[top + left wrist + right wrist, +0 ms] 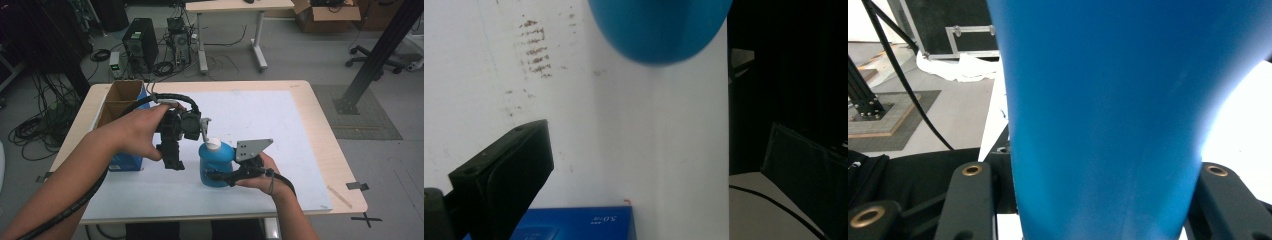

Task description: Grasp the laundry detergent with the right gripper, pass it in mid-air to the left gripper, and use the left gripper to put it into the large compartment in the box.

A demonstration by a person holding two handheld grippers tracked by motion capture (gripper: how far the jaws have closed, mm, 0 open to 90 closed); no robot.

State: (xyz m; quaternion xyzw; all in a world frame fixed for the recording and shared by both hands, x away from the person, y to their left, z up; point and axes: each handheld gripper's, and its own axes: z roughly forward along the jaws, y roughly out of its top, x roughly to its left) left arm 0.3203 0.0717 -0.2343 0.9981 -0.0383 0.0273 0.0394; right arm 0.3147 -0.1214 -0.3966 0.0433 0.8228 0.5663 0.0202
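Clamping one blue bottle [216,165], right hand-held gripper [220,176]; one blue box [129,161] nearby.

The high view is evenly lit and fairly soft, its white mat [250,115] bright against dim floor corners. In both gripper views the blue bottle [1098,125] sits too close, blurred, before an overexposed white surface.
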